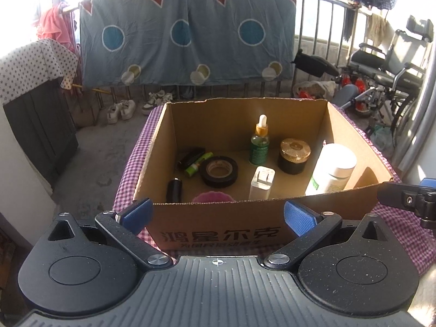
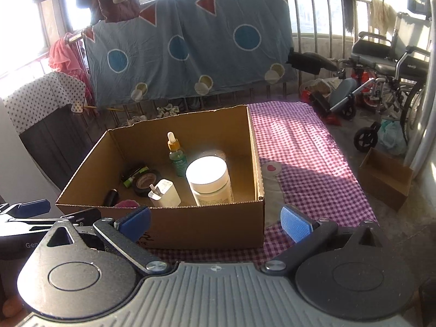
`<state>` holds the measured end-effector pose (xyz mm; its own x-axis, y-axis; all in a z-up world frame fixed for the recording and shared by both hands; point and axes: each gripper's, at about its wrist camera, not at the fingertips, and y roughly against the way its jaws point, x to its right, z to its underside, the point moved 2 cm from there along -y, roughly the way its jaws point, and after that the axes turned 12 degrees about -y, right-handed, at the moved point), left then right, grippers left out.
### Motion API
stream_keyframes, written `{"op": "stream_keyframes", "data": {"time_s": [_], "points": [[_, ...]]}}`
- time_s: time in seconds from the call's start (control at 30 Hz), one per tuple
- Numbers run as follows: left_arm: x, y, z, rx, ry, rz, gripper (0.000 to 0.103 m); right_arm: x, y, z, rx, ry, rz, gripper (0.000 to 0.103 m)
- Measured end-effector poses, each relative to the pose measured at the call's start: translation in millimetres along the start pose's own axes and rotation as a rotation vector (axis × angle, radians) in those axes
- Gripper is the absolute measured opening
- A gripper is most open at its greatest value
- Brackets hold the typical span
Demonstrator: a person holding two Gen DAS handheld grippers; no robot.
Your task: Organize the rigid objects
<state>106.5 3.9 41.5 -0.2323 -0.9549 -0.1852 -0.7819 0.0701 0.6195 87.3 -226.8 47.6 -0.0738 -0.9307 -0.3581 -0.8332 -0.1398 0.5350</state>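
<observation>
1. Both tools hung just short of the open brown cardboard box [image 1: 218, 223]: the left gripper [image 1: 218, 215] and the right gripper [image 2: 215, 222] each had their blue-padded fingers spread wide, nothing between them.
2. The goods already lay inside the box: a tall white plastic jar [image 2: 209, 182] at the near right, a green glass dropper bottle [image 1: 259, 144] behind it, a black roll of tape [image 1: 219, 171] towards the left, and a white plug charger [image 1: 261, 184] near the front.
3. A reach over the near wall might have caught the cardboard and dragged the box across the purple checked cloth [image 2: 299, 147].
4. The slender dropper bottle looked likeliest to topple if the jar were nudged.
</observation>
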Motion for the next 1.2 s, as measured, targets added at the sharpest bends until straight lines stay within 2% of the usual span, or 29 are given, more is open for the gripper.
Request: {"op": "stream_keyframes", "data": {"time_s": [0.17,0.33,0.4,0.6,1.2], "points": [[-5,-10,-4,-0.051,-0.024,-0.050,0.103,-17,-16,0,-0.036,0.043,0.031,0.103],[-8,-21,-5,-0.110,-0.011,-0.009,0.103,-29,-31,2,-0.081,0.070,0.048,0.103],[-9,-22,-6,-0.124,-0.008,-0.016,0.103,-31,-32,2,-0.079,0.082,0.063,0.103],[-18,-21,-9,-0.138,0.024,-0.003,0.103,-32,-36,2,-0.088,0.092,0.090,0.103],[-19,-18,-9,-0.163,-0.002,-0.039,0.103,-32,-36,6,-0.105,0.083,0.091,0.103]]}}
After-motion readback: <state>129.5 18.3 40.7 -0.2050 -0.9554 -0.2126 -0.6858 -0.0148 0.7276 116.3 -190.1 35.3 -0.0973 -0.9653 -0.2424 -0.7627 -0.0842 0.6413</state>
